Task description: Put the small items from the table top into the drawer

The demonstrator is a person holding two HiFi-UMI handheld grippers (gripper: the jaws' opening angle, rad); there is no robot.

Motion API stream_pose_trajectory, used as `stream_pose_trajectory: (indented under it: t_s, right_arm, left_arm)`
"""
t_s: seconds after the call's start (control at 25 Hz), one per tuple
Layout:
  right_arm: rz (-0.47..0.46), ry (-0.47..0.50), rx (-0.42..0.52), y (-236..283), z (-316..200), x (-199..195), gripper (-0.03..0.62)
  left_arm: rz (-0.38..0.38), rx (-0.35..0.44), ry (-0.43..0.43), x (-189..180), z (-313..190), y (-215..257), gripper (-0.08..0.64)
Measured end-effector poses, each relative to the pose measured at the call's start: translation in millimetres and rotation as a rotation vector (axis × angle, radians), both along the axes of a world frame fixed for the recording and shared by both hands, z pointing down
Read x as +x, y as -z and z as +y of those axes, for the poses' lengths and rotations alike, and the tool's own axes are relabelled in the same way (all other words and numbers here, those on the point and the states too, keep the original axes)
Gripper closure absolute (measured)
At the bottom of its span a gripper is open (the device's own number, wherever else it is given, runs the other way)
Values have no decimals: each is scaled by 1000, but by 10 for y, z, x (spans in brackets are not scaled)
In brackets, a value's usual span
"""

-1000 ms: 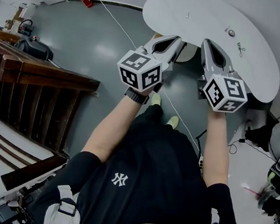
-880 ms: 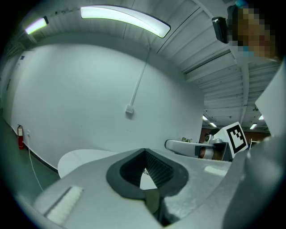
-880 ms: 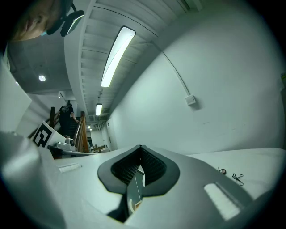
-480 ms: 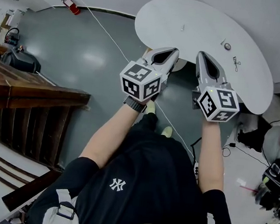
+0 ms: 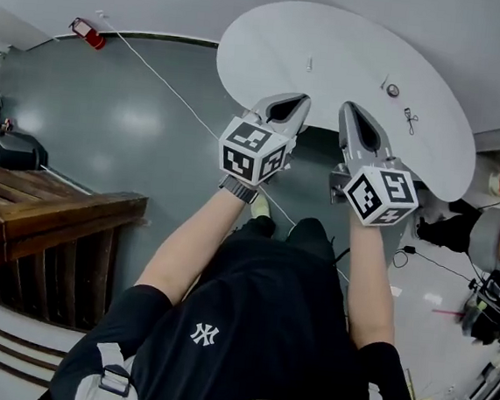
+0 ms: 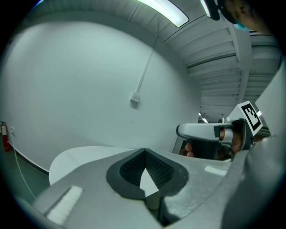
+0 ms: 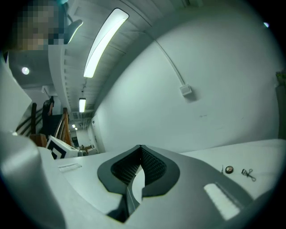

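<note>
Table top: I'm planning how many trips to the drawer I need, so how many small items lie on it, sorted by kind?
thin pin-like pieces: 2
small round piece: 1
small clip-like piece: 1
Total: 4

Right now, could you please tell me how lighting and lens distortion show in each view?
Head view: strong fisheye curves the table edge, with soft glare patches on the floor. Left gripper view: dark corners, ceiling lamp washed out. Right gripper view: the same dark corners, strip lamp glaring.
</note>
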State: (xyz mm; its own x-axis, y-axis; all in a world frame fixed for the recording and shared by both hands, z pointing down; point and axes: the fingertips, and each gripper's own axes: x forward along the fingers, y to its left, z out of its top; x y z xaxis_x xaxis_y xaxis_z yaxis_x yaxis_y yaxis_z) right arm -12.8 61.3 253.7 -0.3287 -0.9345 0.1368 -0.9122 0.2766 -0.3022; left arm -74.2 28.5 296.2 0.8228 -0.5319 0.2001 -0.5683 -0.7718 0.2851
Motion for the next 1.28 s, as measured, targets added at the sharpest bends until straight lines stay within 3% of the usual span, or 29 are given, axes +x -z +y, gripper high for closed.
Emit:
stream_pose_trajectory:
  t_s: [0.08,0.16,0.4,0.64,1.28]
  right_arm:
    - [-66,-11,-14,-10,-66,23,569]
    - [-62,-25,-18,-39,-155,41,569]
    - [115,-7,-8,-231,-433,77,569]
    - [232,31,-9,-468,-851,220,569]
    - [257,182,-99,-1360,-1873,719,569]
  left_arm:
    - [1,-9,5,11,-89,-70,560]
    - [-2,-15,11,22,-175,-141,560]
    - [-23,-41,47,95,-451,-359,560]
    - [-54,-66,83,250,-803,-599,560]
    - [-208,-162,192,755,-1777,-1726,558]
